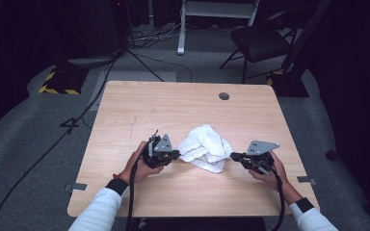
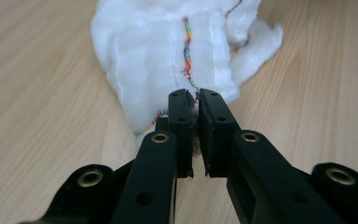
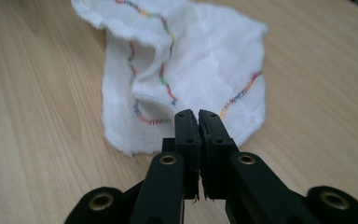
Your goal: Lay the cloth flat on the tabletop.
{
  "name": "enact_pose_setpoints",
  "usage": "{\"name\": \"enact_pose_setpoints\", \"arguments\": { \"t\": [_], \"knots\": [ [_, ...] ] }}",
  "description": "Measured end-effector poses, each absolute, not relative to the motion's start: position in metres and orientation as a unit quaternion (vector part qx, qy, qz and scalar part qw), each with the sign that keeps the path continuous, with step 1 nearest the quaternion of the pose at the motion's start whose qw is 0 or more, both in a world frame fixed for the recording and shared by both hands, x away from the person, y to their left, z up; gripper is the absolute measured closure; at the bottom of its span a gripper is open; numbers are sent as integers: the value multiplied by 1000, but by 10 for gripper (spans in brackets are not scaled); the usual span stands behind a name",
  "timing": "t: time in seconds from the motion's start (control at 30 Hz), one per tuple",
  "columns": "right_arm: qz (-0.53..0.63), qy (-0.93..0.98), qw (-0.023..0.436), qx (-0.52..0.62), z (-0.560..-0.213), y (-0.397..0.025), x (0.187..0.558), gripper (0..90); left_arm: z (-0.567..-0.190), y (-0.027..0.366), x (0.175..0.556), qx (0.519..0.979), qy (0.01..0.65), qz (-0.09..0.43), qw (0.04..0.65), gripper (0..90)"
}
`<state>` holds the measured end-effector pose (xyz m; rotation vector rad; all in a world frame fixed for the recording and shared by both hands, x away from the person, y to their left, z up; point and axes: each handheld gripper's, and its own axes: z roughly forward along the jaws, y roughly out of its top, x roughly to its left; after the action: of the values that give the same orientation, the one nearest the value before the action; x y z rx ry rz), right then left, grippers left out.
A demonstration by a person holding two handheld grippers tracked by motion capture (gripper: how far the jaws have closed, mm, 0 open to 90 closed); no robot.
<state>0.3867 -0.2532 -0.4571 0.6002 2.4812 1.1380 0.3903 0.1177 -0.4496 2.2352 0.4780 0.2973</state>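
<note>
Jaws of both grippers are pinched nearly together at opposite edges of the crumpled white cloth point(image 1: 205, 147), mid-frame on the desk point(image 1: 173, 108). The left gripper point(image 2: 193, 103) appears to nip its stitched hem; whether the right gripper point(image 3: 198, 116) actually holds fabric I cannot tell. To spread it well, I'd draw both outward evenly, keeping grips low. Bare wood lies on every side, the lower edge closest.
</note>
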Motion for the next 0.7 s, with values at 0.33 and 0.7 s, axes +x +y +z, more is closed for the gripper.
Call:
{"name": "enact_pose_setpoints", "arguments": {
  "t": [0.33, 0.7],
  "knots": [
    [471, 826, 220, 217, -399, -274, 369, 875, -403, 139, 378, 848, 188, 150, 473, 851],
    [512, 794, 262, 199, -335, -287, 341, 876, -347, 151, 353, 822, 157, 186, 514, 900]
  ]
}}
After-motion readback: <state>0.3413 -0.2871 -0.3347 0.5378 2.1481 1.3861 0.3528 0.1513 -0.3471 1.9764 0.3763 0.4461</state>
